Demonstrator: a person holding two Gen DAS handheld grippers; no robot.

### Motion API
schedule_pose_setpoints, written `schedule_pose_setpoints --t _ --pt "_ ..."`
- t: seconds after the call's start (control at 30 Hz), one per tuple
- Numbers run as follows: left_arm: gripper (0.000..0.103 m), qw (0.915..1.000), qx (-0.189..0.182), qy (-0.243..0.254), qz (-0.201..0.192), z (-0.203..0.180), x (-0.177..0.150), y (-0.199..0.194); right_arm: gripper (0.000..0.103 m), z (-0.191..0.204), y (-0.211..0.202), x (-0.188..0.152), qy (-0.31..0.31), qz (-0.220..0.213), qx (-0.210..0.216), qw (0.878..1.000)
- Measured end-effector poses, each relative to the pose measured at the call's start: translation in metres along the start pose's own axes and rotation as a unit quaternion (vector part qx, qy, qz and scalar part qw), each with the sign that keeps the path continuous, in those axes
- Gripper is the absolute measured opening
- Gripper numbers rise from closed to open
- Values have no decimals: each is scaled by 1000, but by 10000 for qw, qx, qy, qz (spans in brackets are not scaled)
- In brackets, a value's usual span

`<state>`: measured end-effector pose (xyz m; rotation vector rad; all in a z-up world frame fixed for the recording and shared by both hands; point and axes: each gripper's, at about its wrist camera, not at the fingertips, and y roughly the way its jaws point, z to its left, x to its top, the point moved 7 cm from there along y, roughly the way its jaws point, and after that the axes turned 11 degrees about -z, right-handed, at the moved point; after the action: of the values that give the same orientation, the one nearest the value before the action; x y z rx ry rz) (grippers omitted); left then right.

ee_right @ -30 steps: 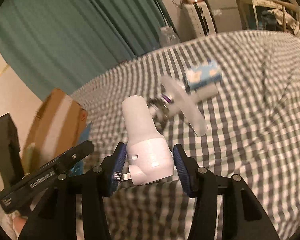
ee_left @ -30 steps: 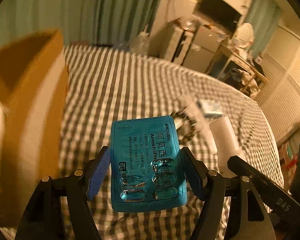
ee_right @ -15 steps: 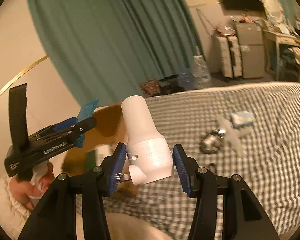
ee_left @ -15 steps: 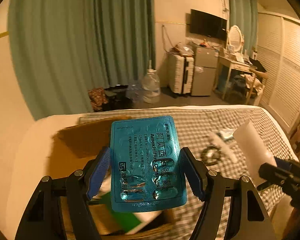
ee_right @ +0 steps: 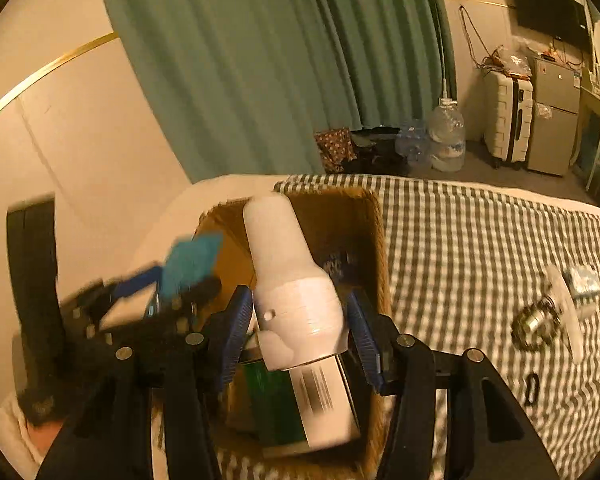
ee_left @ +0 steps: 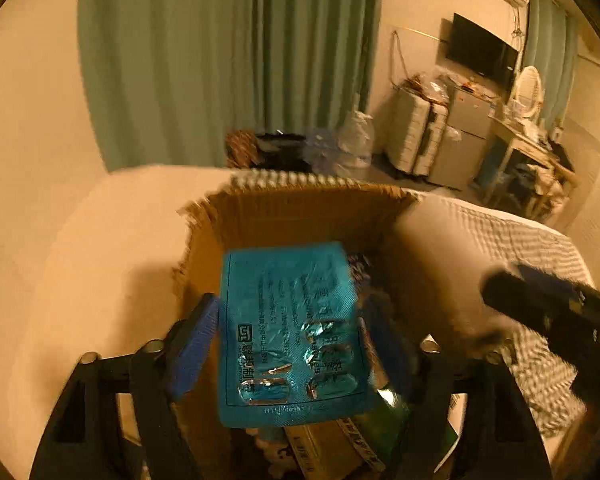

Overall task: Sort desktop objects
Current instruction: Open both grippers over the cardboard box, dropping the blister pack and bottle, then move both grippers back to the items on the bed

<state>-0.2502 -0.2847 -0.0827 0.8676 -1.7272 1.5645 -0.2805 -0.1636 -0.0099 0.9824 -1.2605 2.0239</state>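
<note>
Only my right view shows leftovers on the bed [ee_right: 480, 240]. Both tongs now over the box [ee_left: 300, 208], opening: left tongs [ee_left: 296, 344] off the blister pack [ee_left: 292, 332], right tongs [ee_right: 300, 320] off the white bottle [ee_right: 292, 280].

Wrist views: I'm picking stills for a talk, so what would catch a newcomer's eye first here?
First, the teal blister pack between the opening jaws of the left gripper, right above the open cardboard box. Next, the white bottle-shaped object between the right gripper's opening jaws, over the same box. Behind both, the checked cloth spreads to the right with a few small items left on it.
</note>
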Motion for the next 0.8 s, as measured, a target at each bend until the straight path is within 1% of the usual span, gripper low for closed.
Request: schedule_pose_setpoints --t 0.03,0.07,0.13,0.2,0.27,0.3,0.37,0.4,0.47,0.5,0.53,0.6,0.7,0.77,0.8 --pt "103 9999 -111 -58 111 4 -1 4 80 0 2 4 74 -70 11 9999" --pt "103 9998 -110 -113 132 7 -3 7 83 -3 3 9 87 -175 -48 9998" --pt "103 9997 82 -217 123 14 -5 7 84 -7 -4 17 -9 -375 -247 9990" --pt "103 9993 170 -279 173 16 -5 6 84 -10 -13 21 -85 -463 -373 9982" --pt "103 9991 221 -346 40 12 -2 -3 84 -18 -27 25 -125 -654 -505 9965" --pt "103 9991 295 -302 -100 7 3 -12 84 -23 -37 26 -144 -775 -559 9953" --pt "103 9985 468 -149 -256 -2 9 -23 87 -35 -61 29 -162 -1031 -725 9919" --pt "103 9982 502 -77 -306 -10 13 -30 87 -40 -75 29 -166 -1123 -816 9902" --pt "103 9984 339 129 -429 -32 23 -48 88 -53 -90 35 -214 -1182 -883 9888" --pt "103 9981 329 217 -480 -40 27 -55 88 -60 -100 36 -288 -1193 -918 9882" --pt "103 9973 362 324 -543 -50 31 -65 88 -67 -110 37 -398 -1206 -955 9873" --pt "103 9947 480 568 -703 -76 39 -86 88 -78 -132 40 -604 -1385 -1067 9827" --pt "103 9906 527 937 -851 -114 47 -107 94 -99 -168 39 -913 -1737 -1351 9712" --pt "103 9858 463 1257 -1012 -148 47 -120 101 -114 -182 33 -1118 -1748 -1470 9671" --pt "103 9843 419 1337 -1072 -158 47 -124 102 -124 -191 28 -1243 -1735 -1613 9635"
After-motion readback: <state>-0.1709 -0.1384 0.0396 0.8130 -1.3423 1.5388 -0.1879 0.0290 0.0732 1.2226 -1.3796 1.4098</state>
